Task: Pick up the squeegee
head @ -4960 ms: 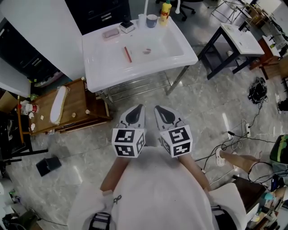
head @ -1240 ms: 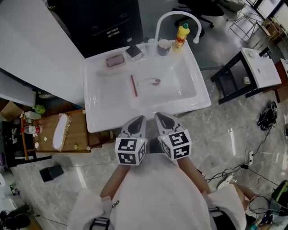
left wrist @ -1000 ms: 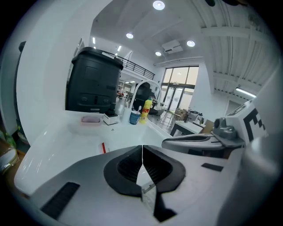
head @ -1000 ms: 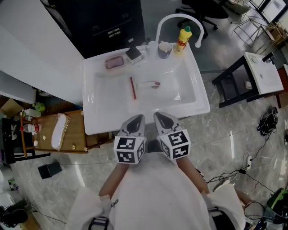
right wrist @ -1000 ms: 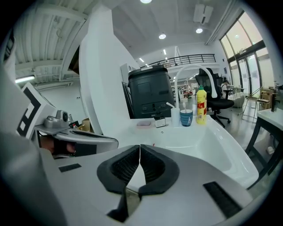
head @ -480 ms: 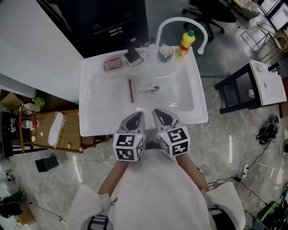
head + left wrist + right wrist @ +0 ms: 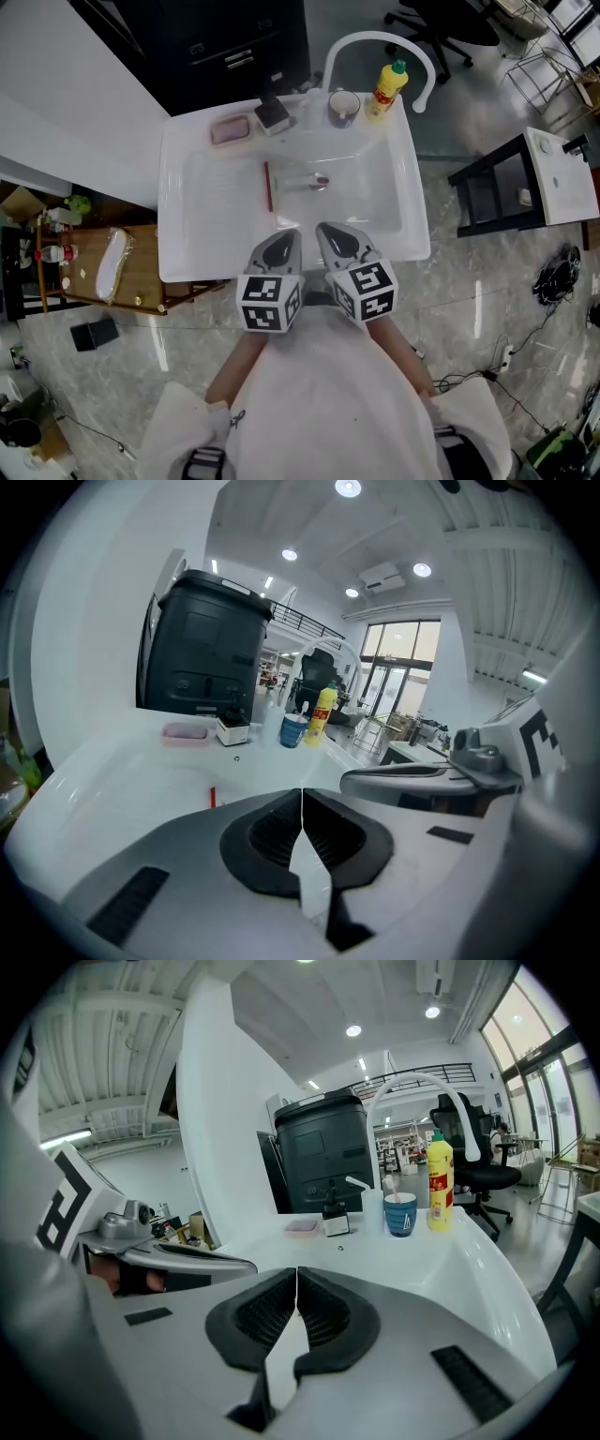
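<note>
Head view: squeegee [image 7: 267, 186] lies in the white sink [image 7: 173, 225], at eleven o'clock from the left gripper [image 7: 289, 236], apart from it.
Left gripper: clenched, nothing between its jaws.
Right gripper [image 7: 326, 232]: clenched, empty, just beside the left.

Glossy grey marble floor [image 7: 469, 300], black cabinet [image 7: 234, 42], low wooden table [image 7: 142, 255] left, black-framed side table [image 7: 562, 187] right.

The sink [image 7: 183, 206] is smooth, glossy white, ceramic-looking, and the tap [image 7: 375, 39] at twelve o'clock gleams white too. The floor [image 7: 487, 281] is polished, pale, stone-look tile. At nine o'clock is a brown wooden stand [image 7: 141, 272]. The left gripper [image 7: 289, 236] and right gripper [image 7: 323, 230] have matt grey shells with black ribbed pads [image 7: 281, 832].
</note>
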{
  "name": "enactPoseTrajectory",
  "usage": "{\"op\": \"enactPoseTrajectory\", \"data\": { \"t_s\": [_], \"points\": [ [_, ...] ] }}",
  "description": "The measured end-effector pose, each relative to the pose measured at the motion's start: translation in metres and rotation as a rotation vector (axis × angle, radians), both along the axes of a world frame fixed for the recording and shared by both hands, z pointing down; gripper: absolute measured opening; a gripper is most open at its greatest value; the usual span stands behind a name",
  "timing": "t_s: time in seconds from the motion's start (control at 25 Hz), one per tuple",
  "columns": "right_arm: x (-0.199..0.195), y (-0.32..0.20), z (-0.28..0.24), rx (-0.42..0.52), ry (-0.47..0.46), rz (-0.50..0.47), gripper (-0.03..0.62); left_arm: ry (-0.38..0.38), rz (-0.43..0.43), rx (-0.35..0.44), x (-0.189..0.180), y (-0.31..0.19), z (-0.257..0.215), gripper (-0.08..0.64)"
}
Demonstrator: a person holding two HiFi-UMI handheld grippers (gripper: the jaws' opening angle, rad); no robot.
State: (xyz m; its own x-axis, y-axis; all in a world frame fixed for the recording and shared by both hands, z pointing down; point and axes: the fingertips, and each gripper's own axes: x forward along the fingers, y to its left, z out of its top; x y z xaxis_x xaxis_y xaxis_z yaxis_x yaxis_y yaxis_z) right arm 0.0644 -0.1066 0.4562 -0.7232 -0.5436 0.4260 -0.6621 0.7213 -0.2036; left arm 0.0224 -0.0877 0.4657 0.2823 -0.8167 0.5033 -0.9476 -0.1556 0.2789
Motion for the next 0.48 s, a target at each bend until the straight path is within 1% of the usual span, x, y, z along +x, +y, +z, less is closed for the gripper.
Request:
{"op": "enactPoseTrajectory", "data": {
  "t_s": [0.2, 0.48],
  "points": [
    [-0.001, 0.001, 0.001, -0.001, -0.001, -0.018, 0.028, -0.005, -0.018, 0.008, -0.001, -0.001, -0.002, 0.028],
    [-0.002, -0.002, -0.004, 0.022, -0.016, -0.037, 0.028, -0.014, -0.049, 0.013, -0.011, 0.001, -0.004, 0.028]
  ]
}}
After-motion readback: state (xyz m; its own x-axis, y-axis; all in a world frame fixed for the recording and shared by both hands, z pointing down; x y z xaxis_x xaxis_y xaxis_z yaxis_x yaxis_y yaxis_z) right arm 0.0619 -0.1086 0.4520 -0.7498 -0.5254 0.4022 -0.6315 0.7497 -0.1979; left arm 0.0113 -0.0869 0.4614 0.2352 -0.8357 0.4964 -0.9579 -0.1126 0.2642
